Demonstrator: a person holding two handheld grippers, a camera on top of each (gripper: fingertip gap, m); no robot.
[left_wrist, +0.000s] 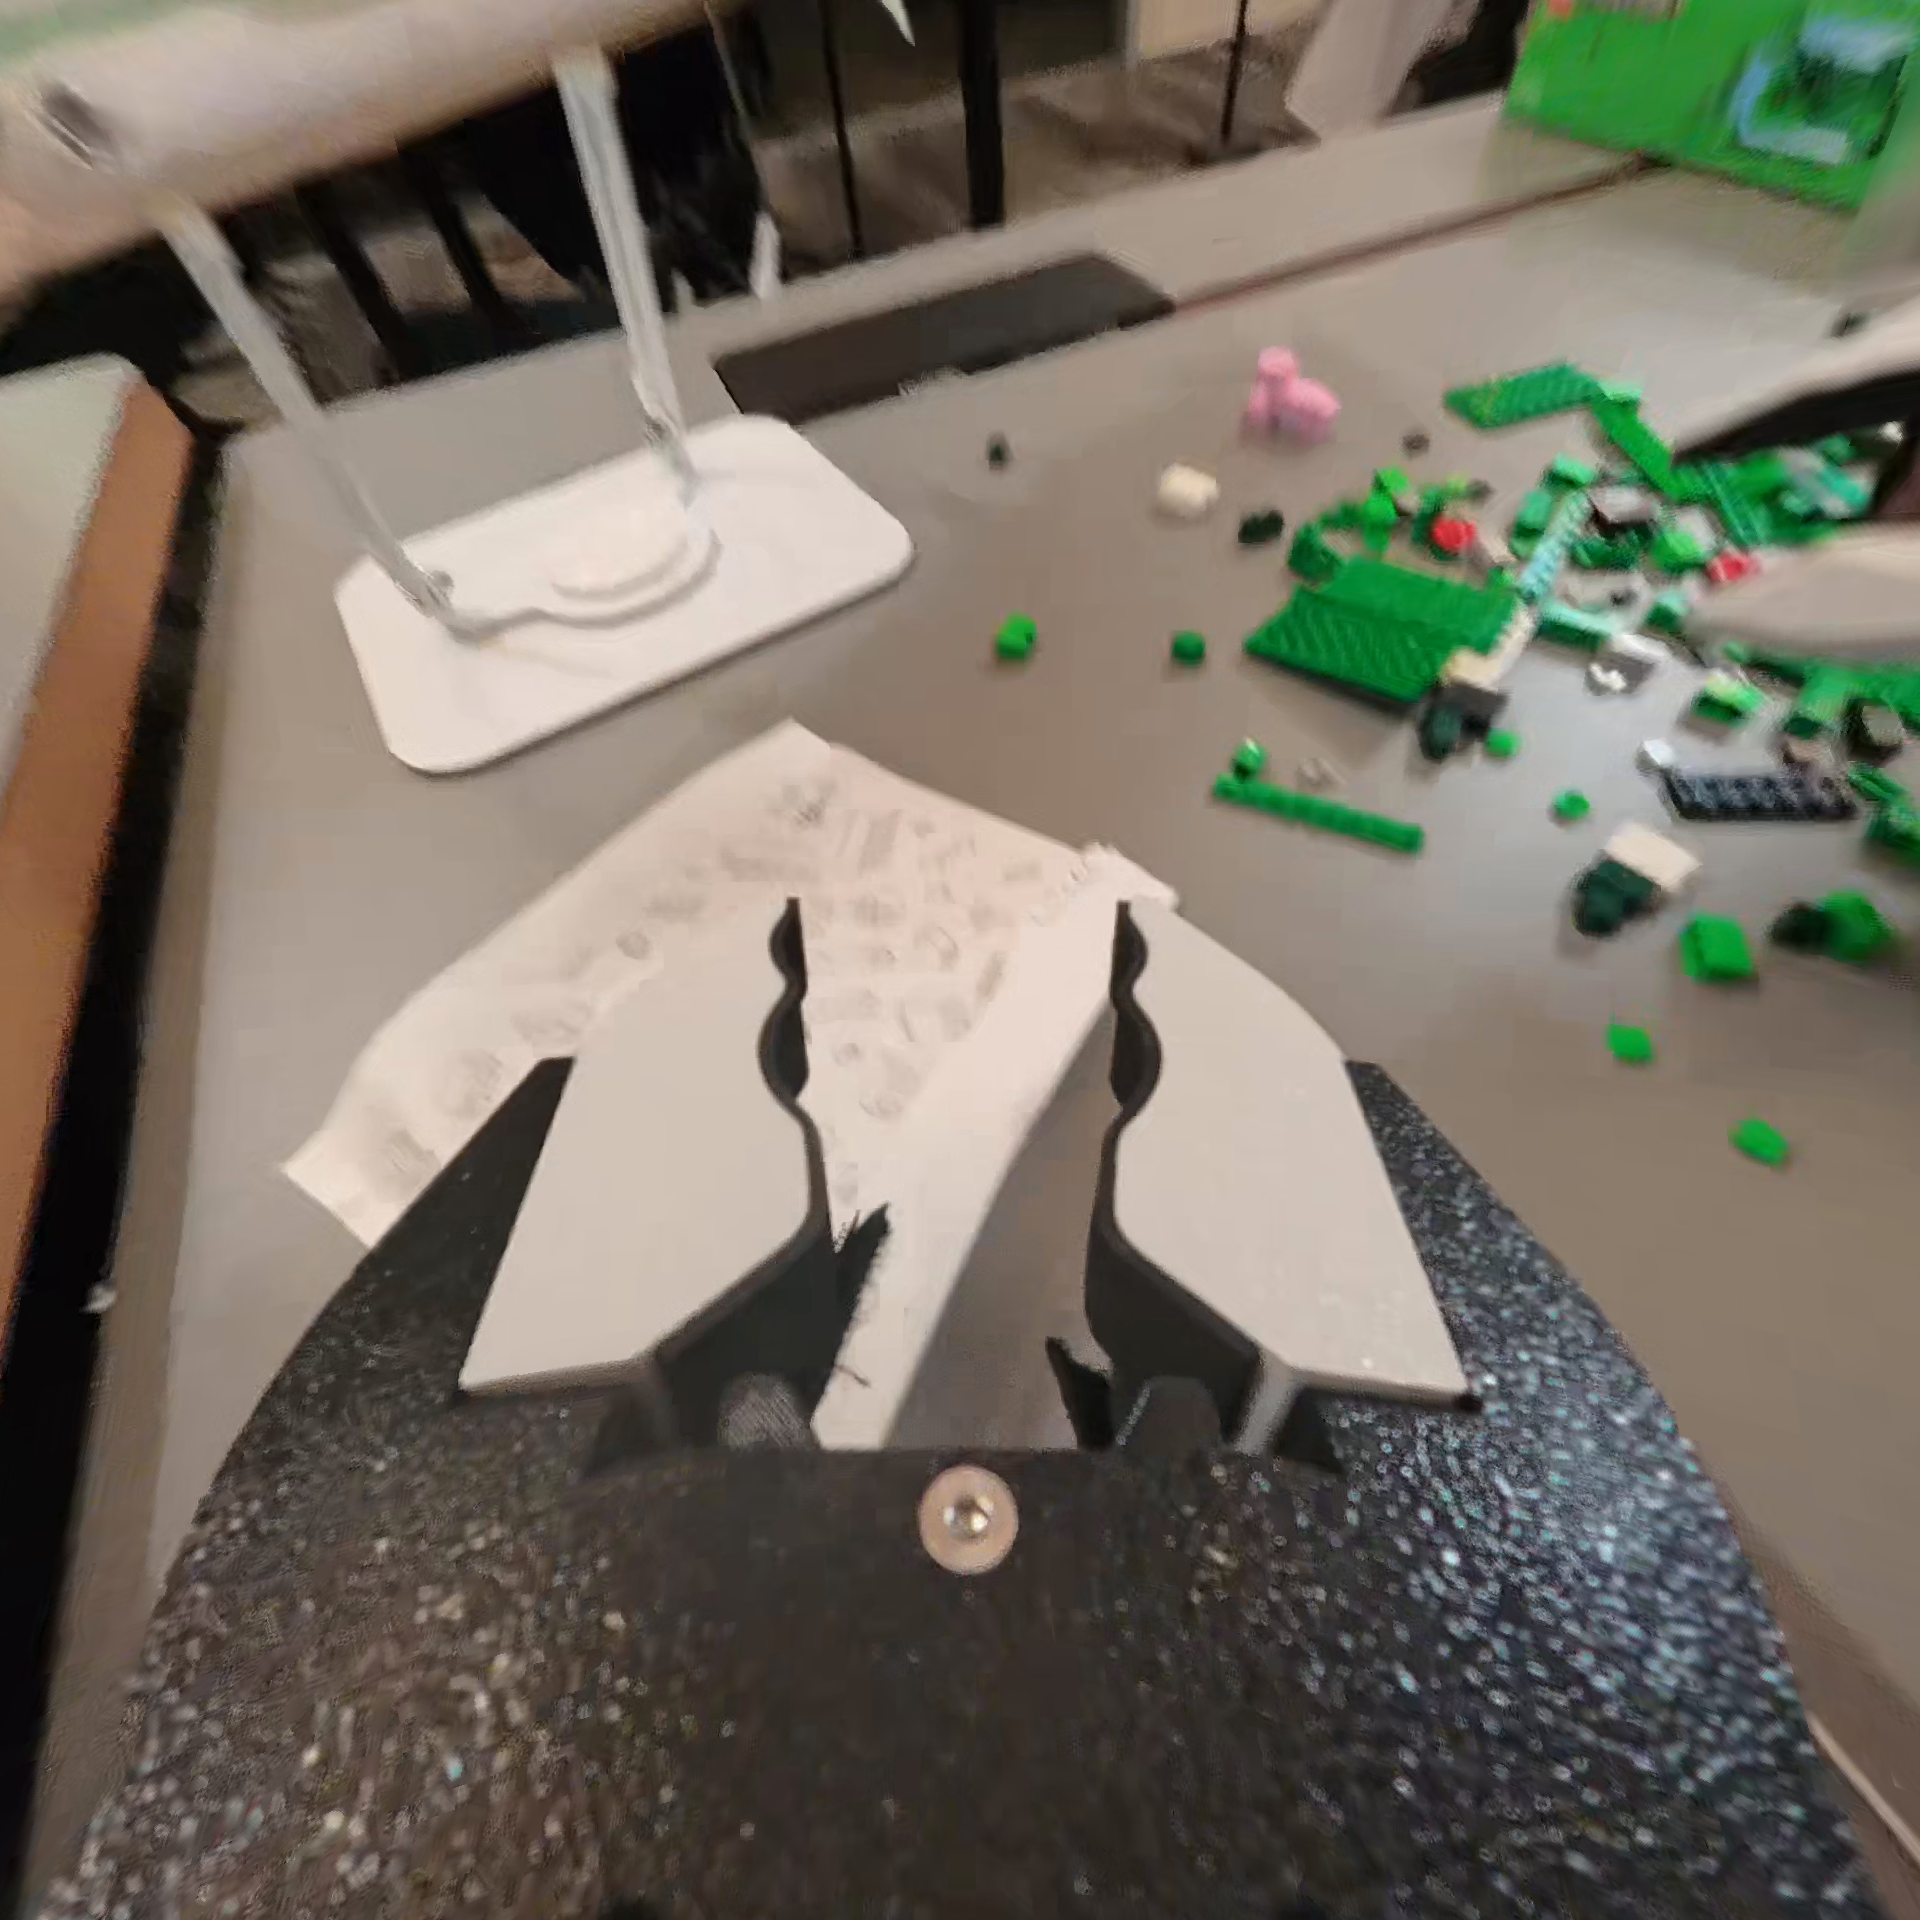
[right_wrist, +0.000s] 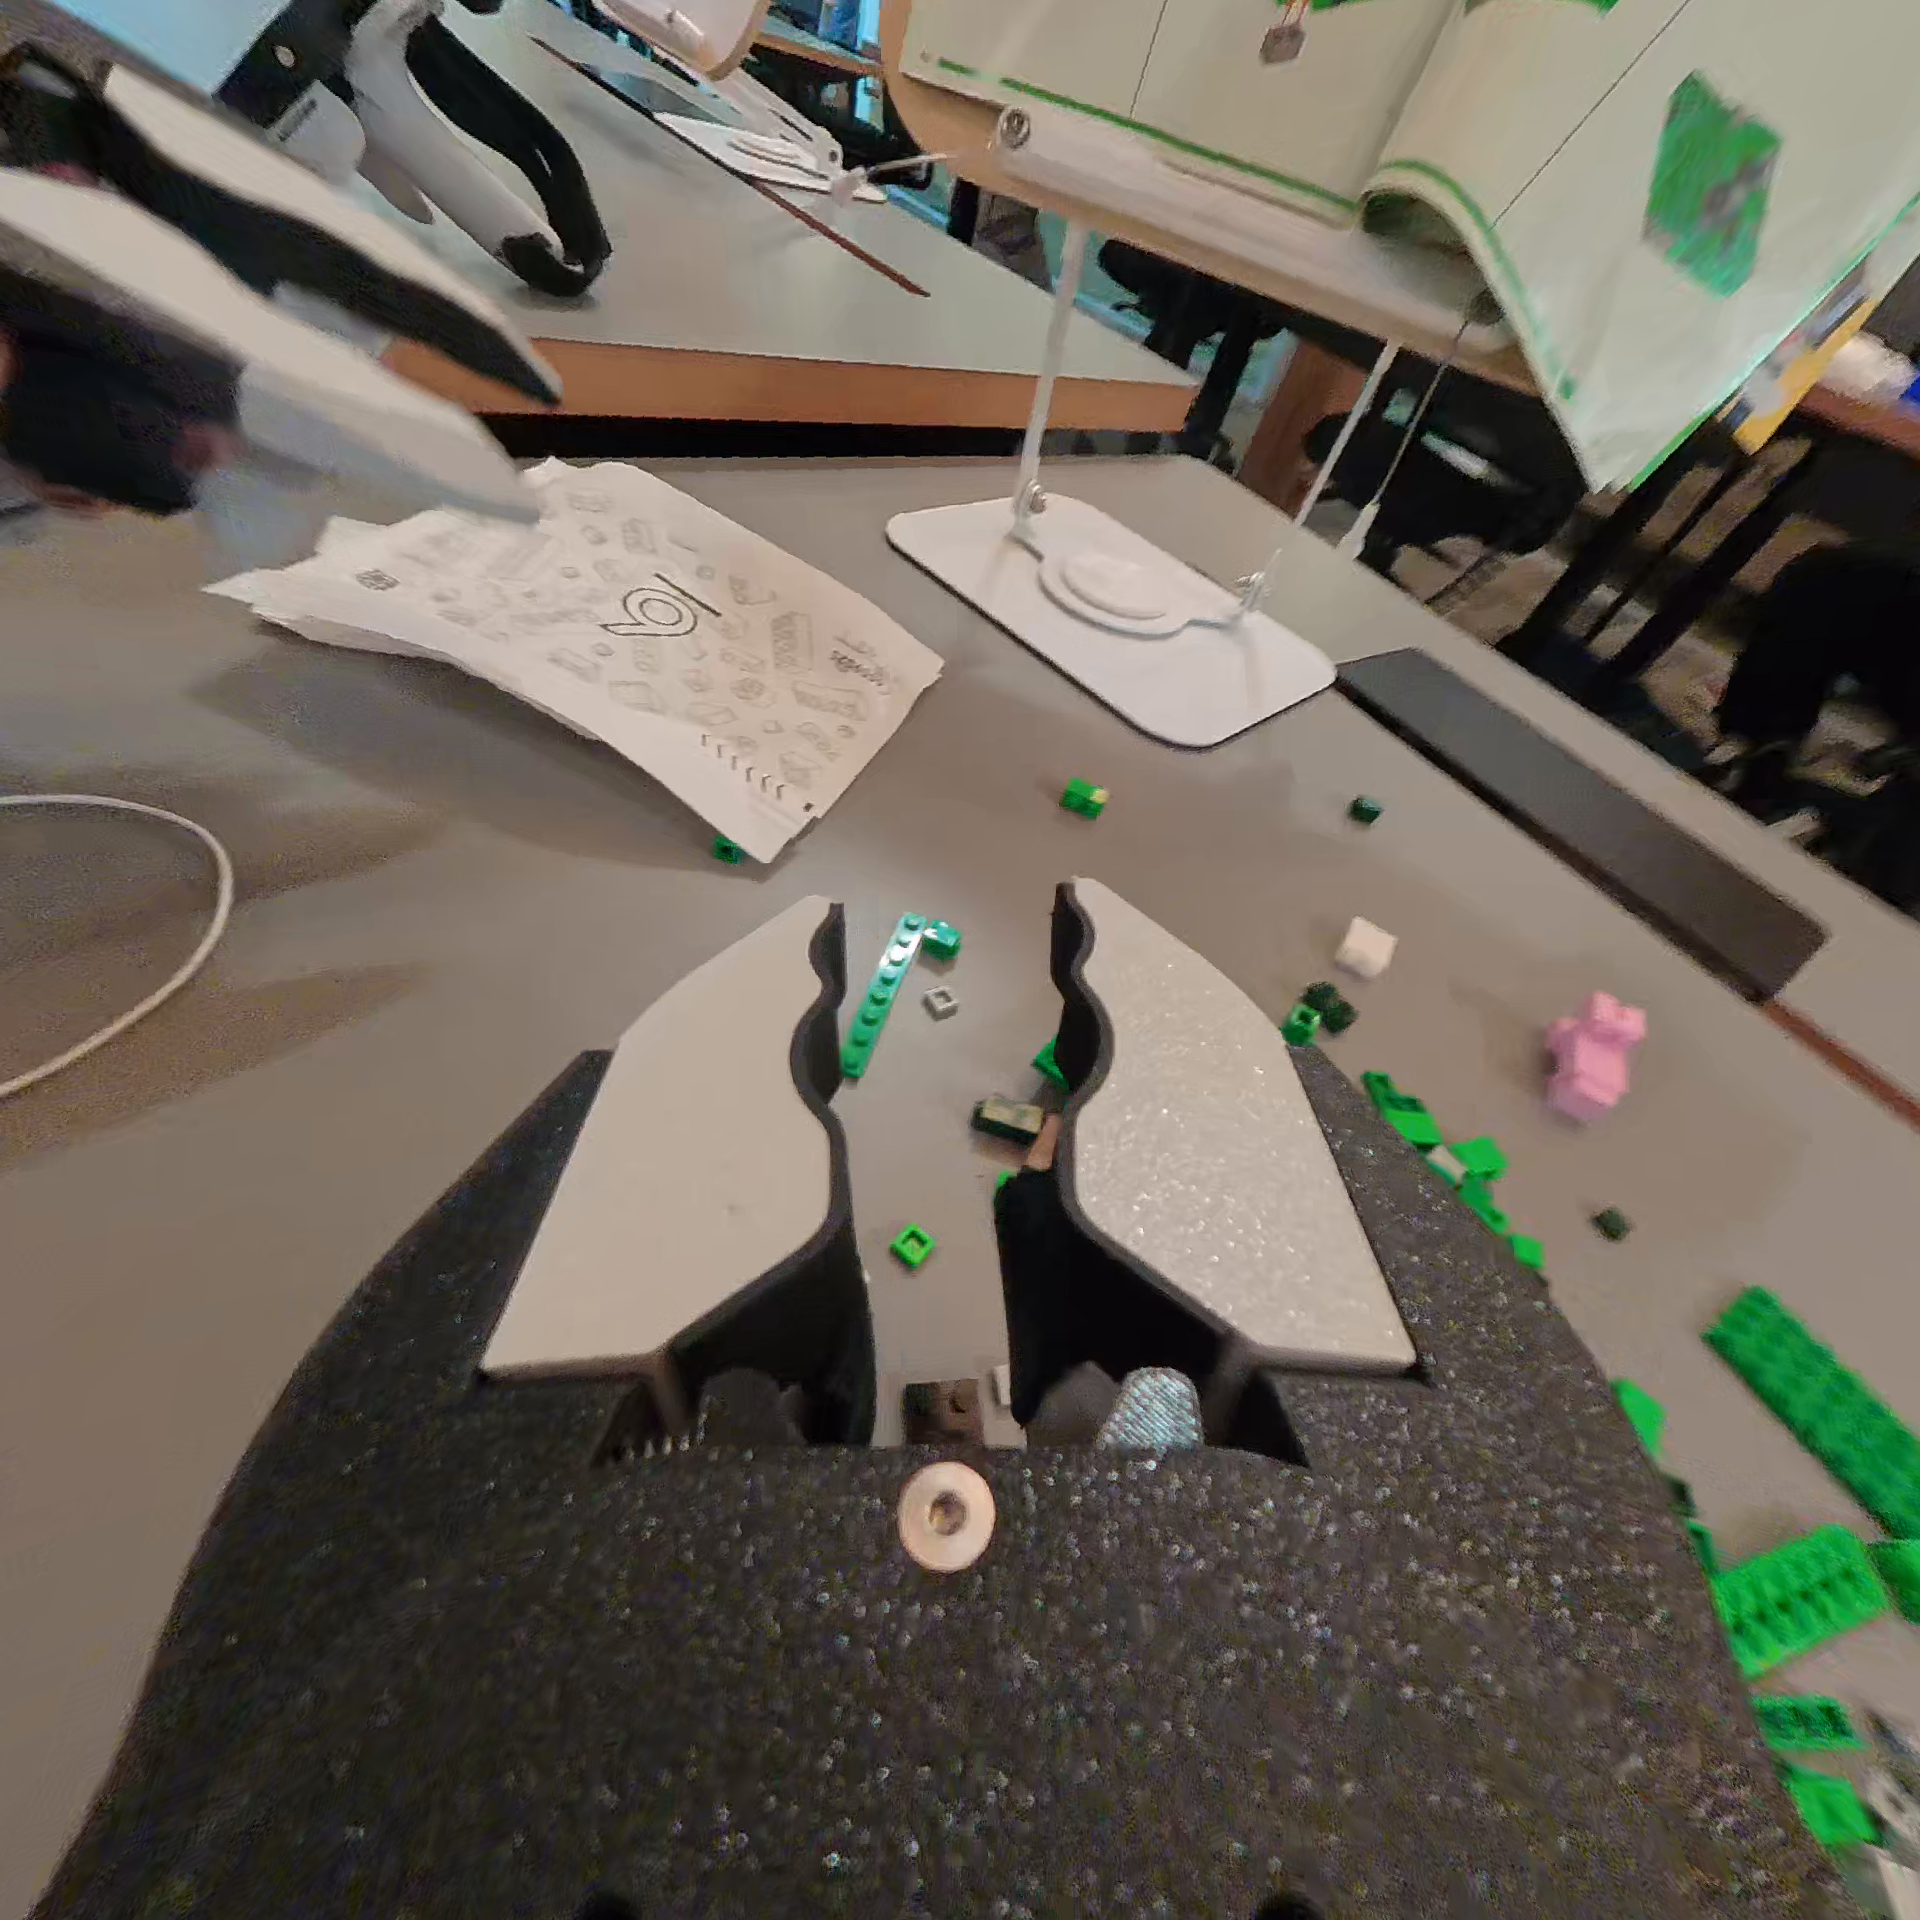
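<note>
My left gripper (left_wrist: 958, 906) is open, low over a white paper bag (left_wrist: 914, 987) printed with line drawings; the paper lies between its fingers. In the right wrist view its grey fingers (right_wrist: 343, 416) reach the far corner of the bag (right_wrist: 644, 644), which curves up off the grey table (right_wrist: 416, 1039). My right gripper (right_wrist: 951, 899) is open and empty above loose bricks: a long green plate (right_wrist: 883, 992), a small grey tile (right_wrist: 940, 1001) and a small green tile (right_wrist: 911, 1245) lie between its fingers. Its fingers (left_wrist: 1829, 613) show at the right edge of the left wrist view.
Several green bricks and plates (left_wrist: 1371, 629) are scattered on the right. A pink pig figure (right_wrist: 1590, 1055), a white brick (right_wrist: 1363, 945), a white stand base (right_wrist: 1122, 623) holding a booklet (right_wrist: 1558, 156), a black strip (right_wrist: 1579, 821), a white cable (right_wrist: 156, 935) and a green box (left_wrist: 1714, 94) are also here.
</note>
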